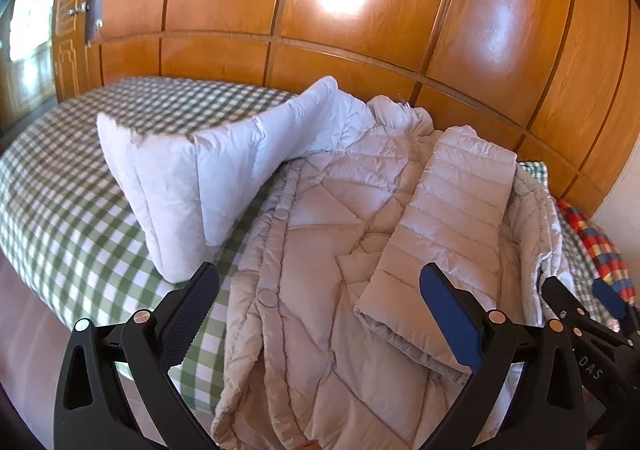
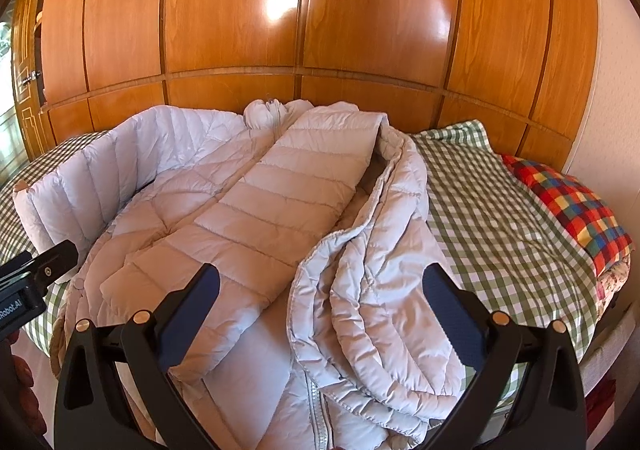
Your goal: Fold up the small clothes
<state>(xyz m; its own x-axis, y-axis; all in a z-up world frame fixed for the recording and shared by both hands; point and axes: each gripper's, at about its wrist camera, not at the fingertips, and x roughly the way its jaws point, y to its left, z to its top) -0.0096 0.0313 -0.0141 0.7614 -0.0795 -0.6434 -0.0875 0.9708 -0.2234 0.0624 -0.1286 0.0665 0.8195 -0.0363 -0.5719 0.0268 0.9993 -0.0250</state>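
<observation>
A pale grey quilted puffer jacket (image 1: 320, 250) lies on a bed with a green-and-white checked cover (image 1: 60, 201). One sleeve (image 1: 444, 226) is folded across its front. The other sleeve (image 1: 192, 177) stands up and out to the left, showing its white lining. My left gripper (image 1: 318, 286) is open and empty, just above the jacket's snap-button edge. In the right wrist view the jacket (image 2: 248, 217) has its right side bunched over in folds (image 2: 376, 298). My right gripper (image 2: 320, 286) is open and empty above that bunched part. The right gripper also shows in the left wrist view (image 1: 580, 302).
Glossy wooden wardrobe doors (image 2: 320, 29) stand close behind the bed. A colourful checked pillow (image 2: 568, 205) lies at the bed's right end. The bed's near edge and floor (image 1: 24, 338) are at lower left. The left gripper's finger (image 2: 48, 262) shows at the left of the right wrist view.
</observation>
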